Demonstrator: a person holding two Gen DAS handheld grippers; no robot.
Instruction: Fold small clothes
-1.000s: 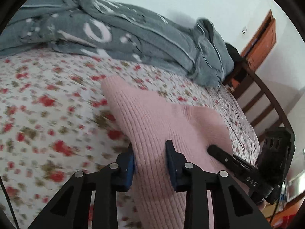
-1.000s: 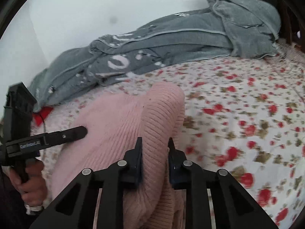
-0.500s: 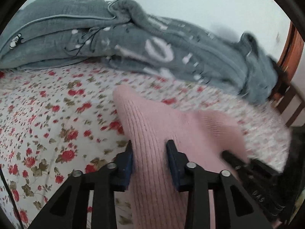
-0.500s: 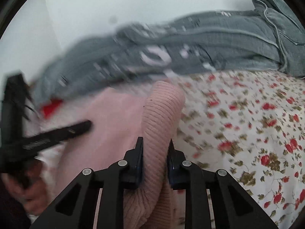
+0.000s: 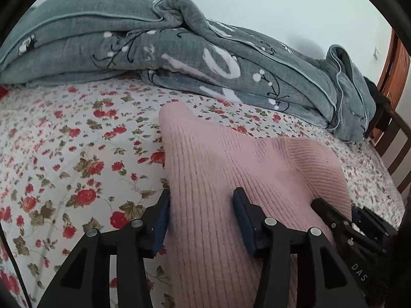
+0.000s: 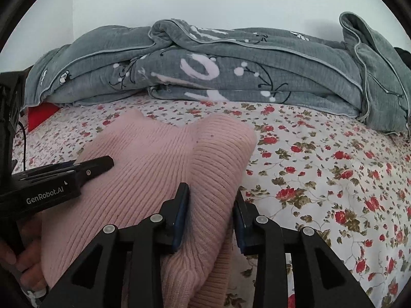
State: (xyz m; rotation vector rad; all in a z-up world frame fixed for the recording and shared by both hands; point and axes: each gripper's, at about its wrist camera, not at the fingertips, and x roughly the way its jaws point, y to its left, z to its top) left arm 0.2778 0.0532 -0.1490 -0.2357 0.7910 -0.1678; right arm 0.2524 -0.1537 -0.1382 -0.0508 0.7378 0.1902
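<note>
1. Floral-printed bed sheet (image 5: 64, 159) covers the bed and carries everything; a rumpled grey quilt (image 5: 179, 59) lies heaped along the far side against the wall, well apart from the work.

2. Pink ribbed knit sweater (image 5: 218, 169) lies on the sheet near the front edge, its far edge drawn up into two humps, one ahead of each gripper. It runs lengthwise away from both grippers toward the quilt, and its near part drops out of view beneath them.

3. Left gripper (image 5: 201, 214) straddles the left-hand ridge of the sweater; its jaws are opening, with knit between them. The left pad is at the cloth's edge and the right one rests on its surface, so the hold looks like it is being let go.

4. Right gripper (image 6: 210, 210) straddles the right-hand, thicker rolled hump; its jaws are also opening with cloth between, and the right pad already stands clear of it.

5. Judging by this, a fold has just been laid forward and both sides are being released together. Each gripper sits directly behind its own hump, so neither is nearer, and the coming move probably depends on drawing both straight back along the sweater's length without dragging the fold.
</note>
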